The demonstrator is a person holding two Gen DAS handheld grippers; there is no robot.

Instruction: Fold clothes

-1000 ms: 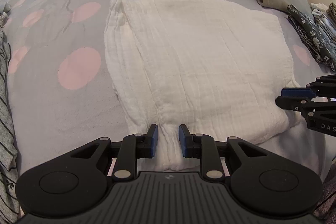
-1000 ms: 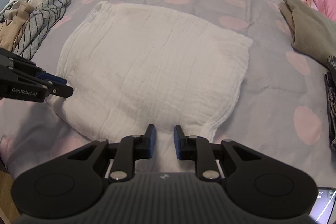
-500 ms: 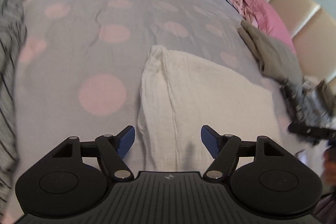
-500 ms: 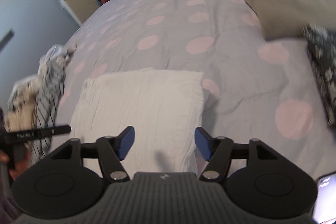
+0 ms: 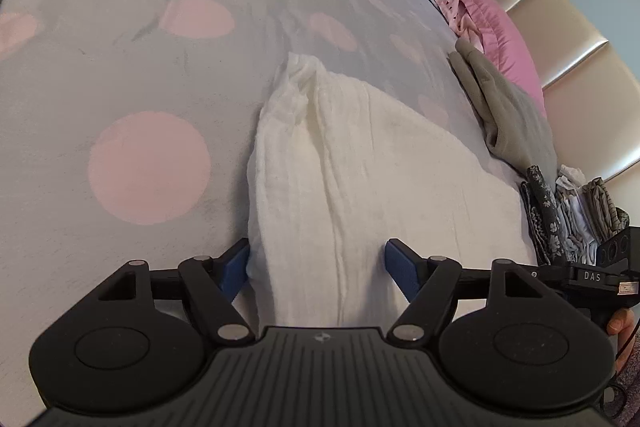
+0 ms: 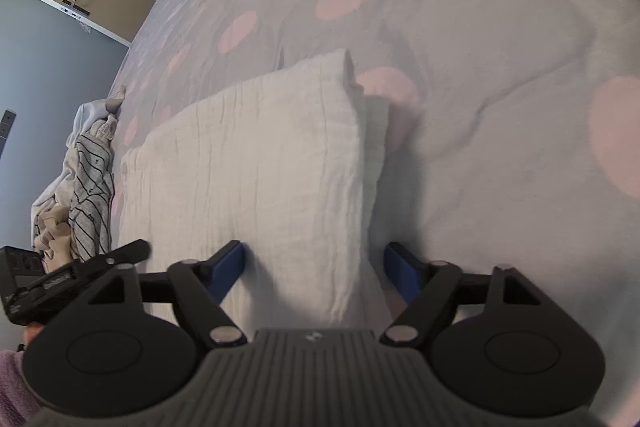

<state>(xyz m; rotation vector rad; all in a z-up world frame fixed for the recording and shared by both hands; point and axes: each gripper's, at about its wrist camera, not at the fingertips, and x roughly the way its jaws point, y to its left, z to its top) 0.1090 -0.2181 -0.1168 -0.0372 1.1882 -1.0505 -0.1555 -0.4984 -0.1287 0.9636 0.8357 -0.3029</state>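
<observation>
The left claw (image 5: 318, 263) is spread wide and grasps nothing; its blue pads stand on both sides of the left edge of the white cloth (image 5: 360, 167). The right claw (image 6: 314, 263) is also released, astride the cloth's right edge (image 6: 256, 163). Probably both are placed so to pinch the near corners for the next fold. The cloth lies folded in the lower centre of both views, on the dotted bed (image 5: 152, 75). A grey garment (image 5: 508, 123) and a folded pile (image 5: 572, 211) wait at the right, unfolded clothes (image 6: 84, 179) at the left.
</observation>
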